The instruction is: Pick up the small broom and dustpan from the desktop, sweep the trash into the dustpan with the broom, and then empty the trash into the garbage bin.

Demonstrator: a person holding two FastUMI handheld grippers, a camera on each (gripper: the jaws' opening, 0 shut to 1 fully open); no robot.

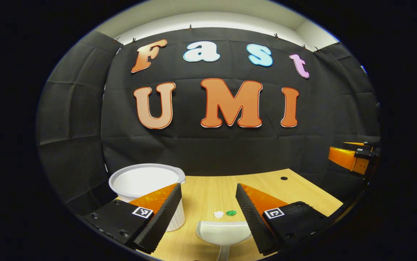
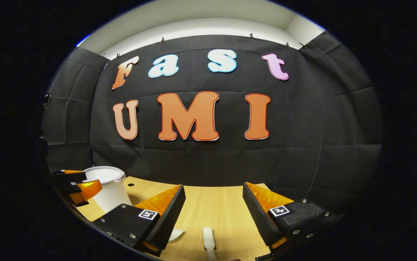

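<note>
In the left gripper view a white dustpan [image 1: 223,233] lies on the wooden desktop [image 1: 208,192], its mouth facing two bits of trash: a white scrap [image 1: 218,214] and a green scrap [image 1: 231,212]. My left gripper [image 1: 208,214] hovers open above the dustpan, fingers wide on either side of it. A white garbage bin [image 1: 144,181] stands at the left behind the left finger. In the right gripper view the white small broom [image 2: 208,237] lies on the desktop between the fingers of my open right gripper [image 2: 214,214]. A corner of the dustpan [image 2: 176,235] peeks out by the left finger.
The other gripper [image 1: 353,157] shows at the far right of the left gripper view, and the left one [image 2: 79,185] shows before the bin [image 2: 108,190] in the right gripper view. A small hole [image 1: 284,178] marks the desktop's far part. Black cloth walls close the back and sides.
</note>
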